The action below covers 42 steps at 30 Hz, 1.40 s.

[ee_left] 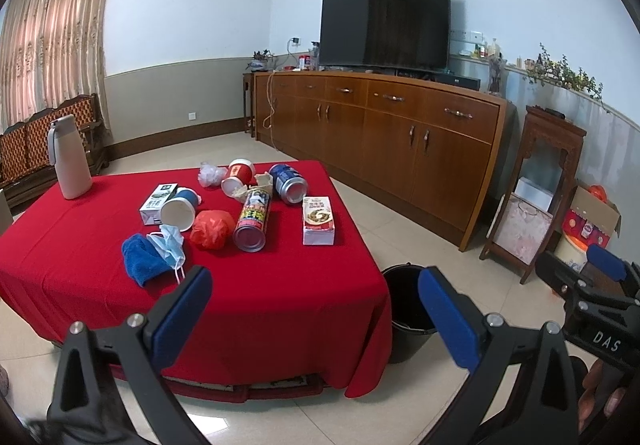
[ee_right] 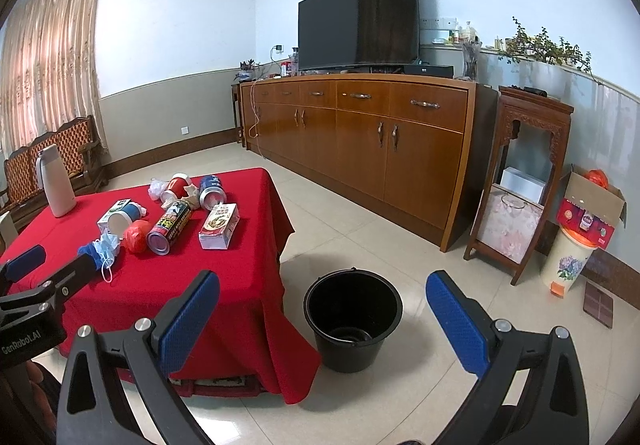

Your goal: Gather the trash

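Observation:
Trash lies on the red-clothed table (ee_left: 260, 297): a spray can (ee_left: 253, 219), a blue drink can (ee_left: 289, 182), a red cup (ee_left: 239, 174), a blue-and-white cup (ee_left: 180, 207), a red plastic bag (ee_left: 212, 229), a face mask (ee_left: 170, 245), a blue cloth (ee_left: 142, 259), a food box (ee_left: 319, 219) and a small carton (ee_left: 157, 202). A black bucket (ee_right: 353, 319) stands on the floor right of the table. My left gripper (ee_left: 314, 309) is open and empty, short of the table's near edge. My right gripper (ee_right: 322, 315) is open and empty, above the floor before the bucket.
A beige thermos (ee_left: 69, 157) stands at the table's far left. A long wooden cabinet (ee_left: 380, 129) with a TV (ee_left: 384, 25) lines the far wall. A wooden side stand (ee_right: 516, 173), a cardboard box (ee_right: 592, 209) and a white bin (ee_right: 566, 265) stand at the right.

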{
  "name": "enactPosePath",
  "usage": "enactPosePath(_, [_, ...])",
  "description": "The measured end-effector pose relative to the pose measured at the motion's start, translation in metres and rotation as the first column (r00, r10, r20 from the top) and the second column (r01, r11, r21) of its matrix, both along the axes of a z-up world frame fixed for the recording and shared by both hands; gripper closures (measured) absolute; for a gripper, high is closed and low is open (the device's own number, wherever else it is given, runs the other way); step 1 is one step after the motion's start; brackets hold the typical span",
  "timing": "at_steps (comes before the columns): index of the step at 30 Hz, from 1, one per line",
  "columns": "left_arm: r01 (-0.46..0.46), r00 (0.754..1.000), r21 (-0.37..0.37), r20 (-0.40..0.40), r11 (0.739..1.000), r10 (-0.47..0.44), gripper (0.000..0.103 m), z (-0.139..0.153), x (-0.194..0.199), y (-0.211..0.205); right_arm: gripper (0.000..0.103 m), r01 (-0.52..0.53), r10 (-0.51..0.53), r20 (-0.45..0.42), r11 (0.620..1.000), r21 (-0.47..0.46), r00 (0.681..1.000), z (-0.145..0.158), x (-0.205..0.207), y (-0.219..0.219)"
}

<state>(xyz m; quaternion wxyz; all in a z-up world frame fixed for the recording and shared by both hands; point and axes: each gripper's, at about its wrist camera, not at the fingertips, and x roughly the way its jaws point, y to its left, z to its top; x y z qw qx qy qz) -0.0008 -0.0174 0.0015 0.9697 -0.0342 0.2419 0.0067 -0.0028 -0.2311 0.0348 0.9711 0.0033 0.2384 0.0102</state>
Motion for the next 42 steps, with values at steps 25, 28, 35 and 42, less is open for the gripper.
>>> enactPosePath(25, [-0.001, 1.000, -0.001, -0.004, 1.000, 0.001, 0.000, -0.0007, 0.0004, 0.0004, 0.000, 0.000, 0.000, -0.005, 1.000, 0.001, 1.000, -0.0005, 0.0006, 0.0000])
enactPosePath(28, [-0.001, 1.000, -0.001, -0.004, 1.000, 0.001, 0.000, -0.0004, 0.0007, 0.0004, 0.000, 0.000, 0.000, -0.006, 1.000, 0.001, 1.000, -0.0005, 0.0012, 0.0005])
enactPosePath(35, [-0.002, 1.000, 0.001, -0.005, 1.000, 0.003, 0.000, -0.0009, 0.0003, 0.0006, 0.000, -0.001, 0.001, -0.009, 1.000, -0.001, 1.000, -0.0014, 0.0014, 0.0001])
enactPosePath(42, [-0.001, 1.000, 0.002, -0.006, 1.000, 0.001, 0.000, -0.0007, 0.0006, 0.0007, 0.000, -0.001, 0.001, -0.008, 1.000, -0.001, 1.000, -0.0015, 0.0014, 0.0000])
